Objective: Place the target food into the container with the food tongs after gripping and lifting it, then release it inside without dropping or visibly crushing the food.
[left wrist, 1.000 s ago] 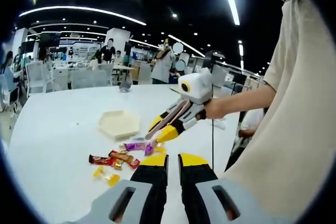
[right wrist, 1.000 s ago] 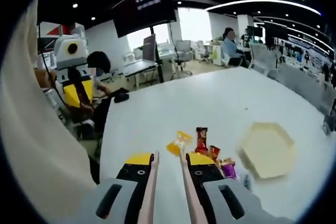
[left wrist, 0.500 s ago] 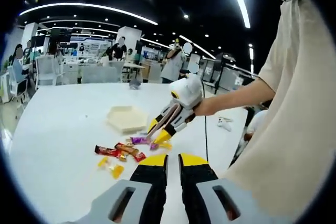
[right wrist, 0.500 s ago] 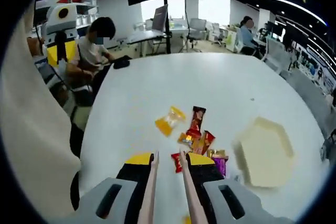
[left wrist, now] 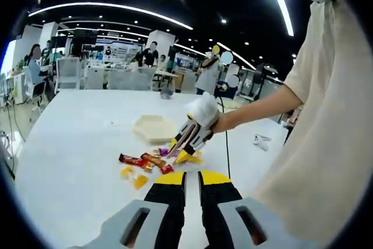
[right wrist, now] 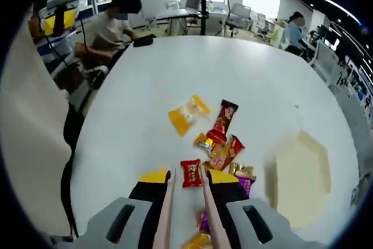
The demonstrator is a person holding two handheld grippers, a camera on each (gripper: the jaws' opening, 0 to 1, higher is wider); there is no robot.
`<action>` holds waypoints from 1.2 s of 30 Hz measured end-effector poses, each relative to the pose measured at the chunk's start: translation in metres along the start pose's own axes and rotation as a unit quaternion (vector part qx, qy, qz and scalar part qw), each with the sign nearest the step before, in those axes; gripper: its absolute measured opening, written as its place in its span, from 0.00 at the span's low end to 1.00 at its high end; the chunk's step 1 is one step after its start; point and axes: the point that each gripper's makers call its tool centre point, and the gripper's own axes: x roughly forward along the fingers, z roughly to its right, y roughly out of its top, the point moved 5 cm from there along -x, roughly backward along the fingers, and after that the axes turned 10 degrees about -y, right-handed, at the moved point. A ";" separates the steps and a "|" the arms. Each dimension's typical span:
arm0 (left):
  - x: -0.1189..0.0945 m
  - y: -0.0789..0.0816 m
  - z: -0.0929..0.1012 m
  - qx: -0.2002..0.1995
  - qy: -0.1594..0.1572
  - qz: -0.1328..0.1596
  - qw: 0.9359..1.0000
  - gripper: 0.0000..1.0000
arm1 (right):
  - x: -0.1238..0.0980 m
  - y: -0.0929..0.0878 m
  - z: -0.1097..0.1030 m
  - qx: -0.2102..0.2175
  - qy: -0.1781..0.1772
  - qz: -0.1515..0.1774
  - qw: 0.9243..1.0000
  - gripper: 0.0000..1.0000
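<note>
White table (right wrist: pixel 140 80) broad and bare beyond snacks, right claw (right wrist: pixel 185 174) part-open straddling red packet (right wrist: pixel 190 173), left claw (left wrist: pixel 192 176) near-closed, empty

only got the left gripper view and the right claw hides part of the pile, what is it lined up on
observer: the right claw straddles a small red packet, one jaw on either side.
operator: anything lying on top of it
observer: no, it lies flat on its own; the orange packet next to it does not overlap it.
operator: pinched yet
observer: seemingly not; a strip of white table shows between the packet and one jaw.
</note>
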 end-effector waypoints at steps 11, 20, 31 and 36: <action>-0.004 0.003 0.006 0.024 0.026 -0.010 0.999 0.06 | 0.018 -0.003 0.004 -0.009 0.023 -0.014 1.000 0.24; -0.003 0.001 0.005 0.021 0.030 -0.013 0.999 0.05 | 0.025 -0.008 0.003 -0.021 0.031 -0.032 0.999 0.24; -0.002 -0.002 0.004 0.016 0.031 -0.017 0.999 0.05 | 0.032 -0.013 0.000 -0.020 0.042 -0.044 0.998 0.24; -0.002 -0.003 0.004 0.014 0.033 -0.017 0.999 0.05 | 0.034 -0.015 -0.001 -0.019 0.040 -0.049 0.998 0.24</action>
